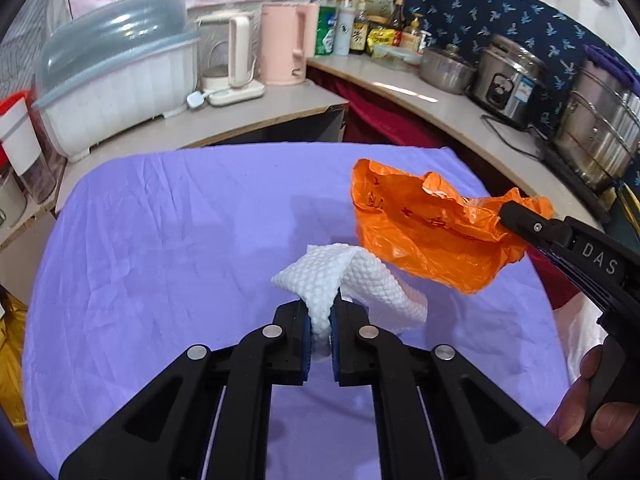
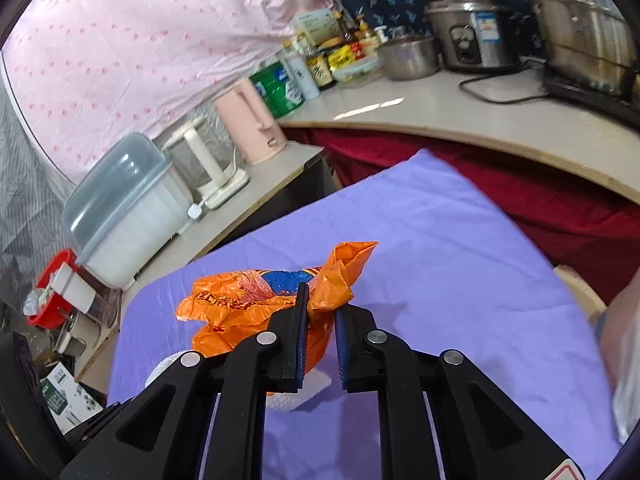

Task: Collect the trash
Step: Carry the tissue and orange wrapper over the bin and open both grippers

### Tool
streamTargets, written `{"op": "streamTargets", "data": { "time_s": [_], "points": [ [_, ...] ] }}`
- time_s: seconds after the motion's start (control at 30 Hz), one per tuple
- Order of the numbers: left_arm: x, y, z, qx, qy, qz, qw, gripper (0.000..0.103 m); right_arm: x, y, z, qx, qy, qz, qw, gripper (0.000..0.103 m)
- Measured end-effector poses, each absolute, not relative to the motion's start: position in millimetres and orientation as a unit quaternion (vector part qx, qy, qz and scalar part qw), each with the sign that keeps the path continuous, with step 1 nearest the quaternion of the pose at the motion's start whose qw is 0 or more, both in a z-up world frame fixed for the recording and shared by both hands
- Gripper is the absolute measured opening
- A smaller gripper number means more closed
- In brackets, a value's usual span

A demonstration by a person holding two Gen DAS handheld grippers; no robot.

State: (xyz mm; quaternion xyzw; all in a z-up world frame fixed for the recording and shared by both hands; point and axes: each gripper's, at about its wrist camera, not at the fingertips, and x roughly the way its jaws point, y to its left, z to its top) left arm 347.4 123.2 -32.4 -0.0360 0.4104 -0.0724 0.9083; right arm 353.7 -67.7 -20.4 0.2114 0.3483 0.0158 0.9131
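Observation:
A white dimpled paper towel (image 1: pixel 352 276) hangs lifted above the purple cloth (image 1: pixel 180 240) that covers the table, and my left gripper (image 1: pixel 321 312) is shut on its twisted middle. To its right an orange plastic bag (image 1: pixel 424 220) is held up off the cloth, with my right gripper (image 1: pixel 510 214) shut on its corner. In the right wrist view the right gripper (image 2: pixel 322 308) pinches a crumpled fold of the orange bag (image 2: pixel 240 304); something blue and red shows inside the bag. A bit of the white towel (image 2: pixel 296 398) shows beneath the bag.
Counters run behind the table, bearing a white bin with a grey lid (image 1: pixel 120 80), a pink kettle (image 1: pixel 284 48), bottles, a rice cooker (image 1: pixel 508 80) and steel pots. A dark red cloth (image 2: pixel 520 200) hangs beyond the table. A hand (image 1: pixel 592 400) grips the right tool. A red bucket (image 2: pixel 52 300) stands at the left.

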Motion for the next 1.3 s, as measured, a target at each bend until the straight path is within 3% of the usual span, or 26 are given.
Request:
{"op": "streamTargets", "data": {
  "time_s": [0.57, 1.3],
  "points": [
    [241, 1, 43, 0.008, 0.354, -0.158, 0.922, 0.007, 199, -201, 60, 0.236, 0.25, -0.08, 0.936, 0.012],
    [158, -165, 41, 0.082, 0.346, -0.262, 0.897, 0.007, 58, -349, 31, 0.28, 0.227, -0.198, 0.911, 0.012]
  ]
}}
